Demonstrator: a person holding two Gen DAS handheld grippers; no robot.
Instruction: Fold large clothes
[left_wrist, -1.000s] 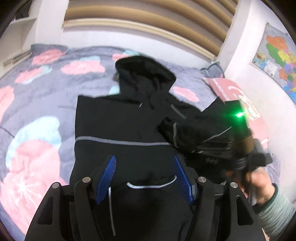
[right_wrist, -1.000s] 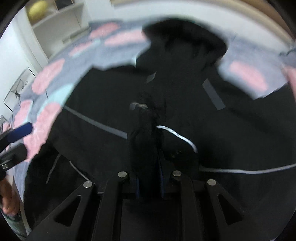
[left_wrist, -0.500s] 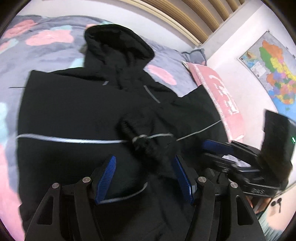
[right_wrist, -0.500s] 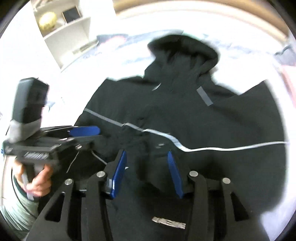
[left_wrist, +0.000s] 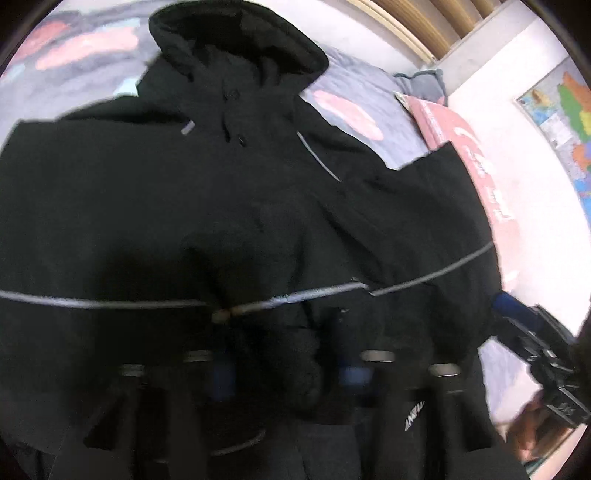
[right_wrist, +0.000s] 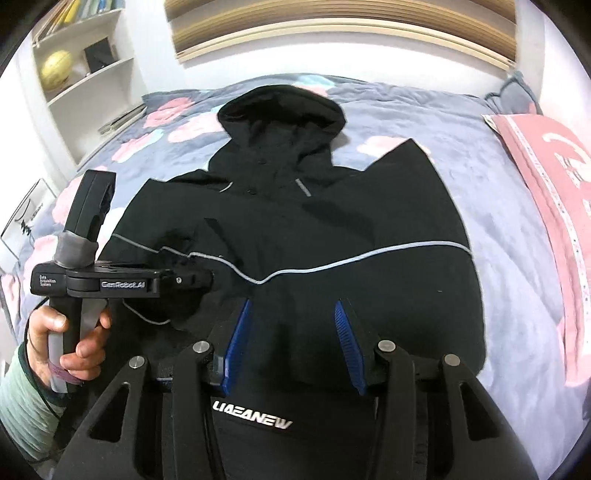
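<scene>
I am folding a black hooded jacket (right_wrist: 288, 206) lying spread on the bed (right_wrist: 498, 206); my left hand-held gripper (left_wrist: 284, 365), jaws just closing, is pinching its sleeve cuff (left_wrist: 295, 365) to carry it across, while my right hand-held gripper (right_wrist: 291, 343) is hovering open and empty above the hem

1 black jacket (right_wrist: 332, 229), 2 grippers: left (right_wrist: 207, 278) & right (right_wrist: 291, 332), 1 pink pillow (right_wrist: 554, 206), 1 bed (right_wrist: 498, 166)

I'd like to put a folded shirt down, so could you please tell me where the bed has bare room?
Bare quilt lies between the black jacket and the pink pillow, and beside the hood towards the shelves. The jacket's near left side is crowded by the left hand-held gripper.
</scene>
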